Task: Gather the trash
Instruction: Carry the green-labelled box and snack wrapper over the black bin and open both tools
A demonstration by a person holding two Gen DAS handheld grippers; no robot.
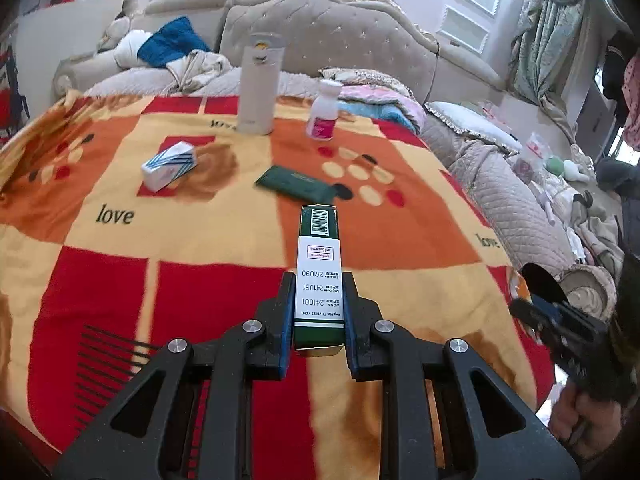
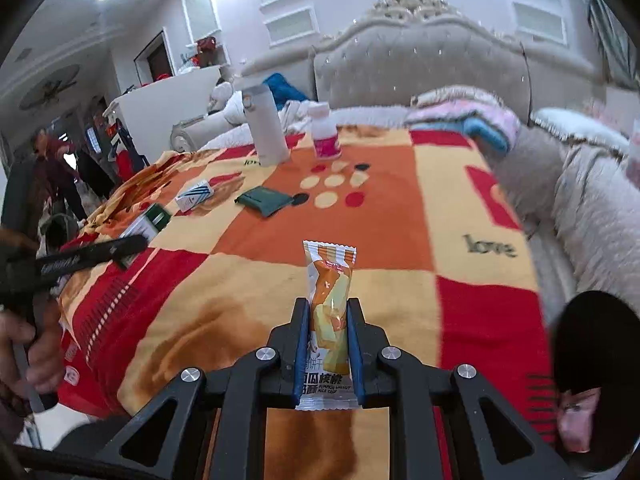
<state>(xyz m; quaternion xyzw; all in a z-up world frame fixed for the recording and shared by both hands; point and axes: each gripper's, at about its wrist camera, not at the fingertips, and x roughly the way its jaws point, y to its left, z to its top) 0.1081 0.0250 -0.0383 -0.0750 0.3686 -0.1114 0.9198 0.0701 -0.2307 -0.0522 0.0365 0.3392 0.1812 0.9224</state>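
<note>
Room: bedroom, pale panelled walls, tufted grey headboard (image 1: 320, 40) with carved crest, curtains (image 1: 548, 32) at far right. Work surface is a bed under a red, orange and cream checked blanket (image 1: 160, 240) printed with "love"; quilted grey bedding (image 1: 508, 200) bunches along its right side, folded pink and blue cloths (image 2: 468, 118) lie near the headboard. On the blanket, far end: tall white flask (image 1: 258, 88) upright, and just right of it a small white bottle (image 1: 323, 111) with a pink label, also upright. Mid-blanket: white box with blue stripes (image 1: 170, 165) to the left, flat dark green packet (image 1: 294, 184) near centre, well apart from each other. Left gripper (image 1: 318, 314): held low over the near end of the blanket, jaws clamped on a long green-and-white carton (image 1: 318, 276) that sticks forward past the fingertips, barcode end away from the camera. Right gripper (image 2: 329, 340): similar low pose, jaws pinched on an orange snack wrapper (image 2: 330, 304) standing upright between the blue pads (image 2: 303, 344). Each wrist view catches the other gripper at its edge, blurred, with part of the holding hand (image 2: 24, 344). A person in dark red (image 2: 52, 160) stands far left, out of focus. A dark round shape (image 2: 592, 340) at the right view's lower right is cut off and I cannot identify it. Carton print partly legible; wrapper text partly hidden by the pads.
</note>
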